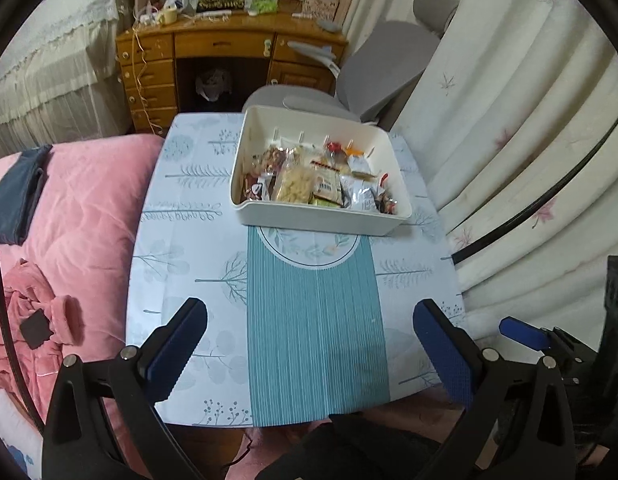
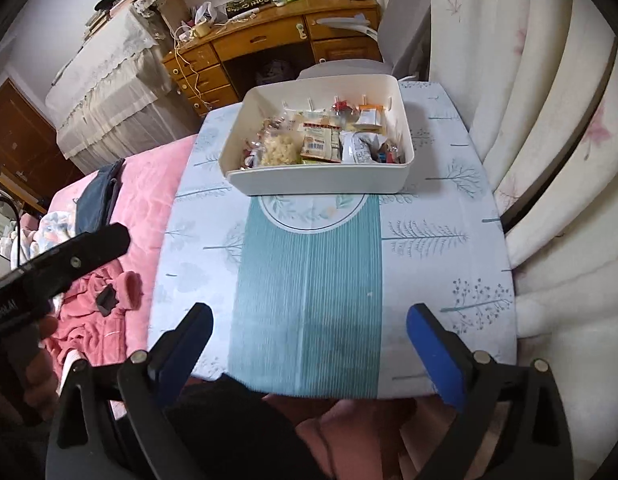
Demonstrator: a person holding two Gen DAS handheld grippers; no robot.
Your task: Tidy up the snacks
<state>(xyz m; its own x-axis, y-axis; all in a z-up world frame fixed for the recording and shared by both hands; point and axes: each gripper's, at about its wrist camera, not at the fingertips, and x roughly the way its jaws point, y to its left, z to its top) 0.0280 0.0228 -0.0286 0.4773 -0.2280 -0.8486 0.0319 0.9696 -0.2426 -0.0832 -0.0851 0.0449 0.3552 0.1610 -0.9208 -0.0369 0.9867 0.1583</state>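
A white plastic bin point(image 1: 269, 214) point(image 2: 321, 184) stands at the far end of a small table point(image 1: 181, 240) point(image 2: 441, 276) covered in a tree-print cloth with a teal stripe. Several snack packets point(image 1: 295, 184) point(image 2: 279, 150) lie inside it, among them a clear bag of pale puffs and silver and orange wrappers. My left gripper point(image 1: 311, 312) hangs open high above the table's near end, with nothing between its blue pads. My right gripper point(image 2: 309, 318) is likewise open and empty, well back from the bin. The left tool's black body point(image 2: 69, 260) shows at the left of the right wrist view.
A pink bed point(image 1: 81, 208) with a dark folded garment point(image 1: 17, 196) and pink clothes borders the table's left side. White flowered curtains point(image 1: 509, 140) hang along the right. A grey chair point(image 1: 373, 76) and a wooden desk point(image 1: 229, 44) stand beyond the bin.
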